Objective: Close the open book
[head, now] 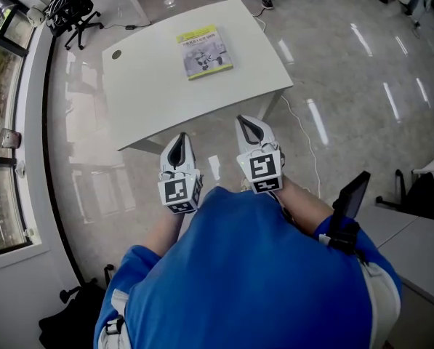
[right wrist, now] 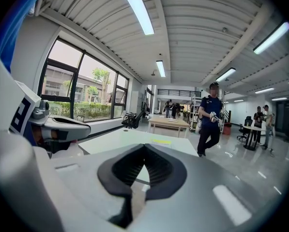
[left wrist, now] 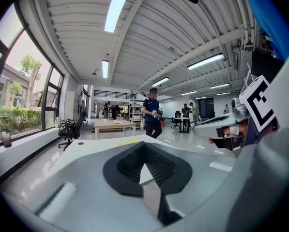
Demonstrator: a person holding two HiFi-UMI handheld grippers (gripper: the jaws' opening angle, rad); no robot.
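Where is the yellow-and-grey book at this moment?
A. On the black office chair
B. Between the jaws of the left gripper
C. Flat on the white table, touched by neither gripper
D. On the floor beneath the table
C: the yellow-and-grey book lies flat on the white table, while the left gripper and the right gripper are at the table's near edge, well apart from it.

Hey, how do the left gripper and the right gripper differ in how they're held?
The right gripper is held further forward, nearer the table, than the left gripper. The right gripper angles inward toward the left one, while the left gripper points about straight ahead. Both have their jaws shut on nothing, and both are well short of the book.
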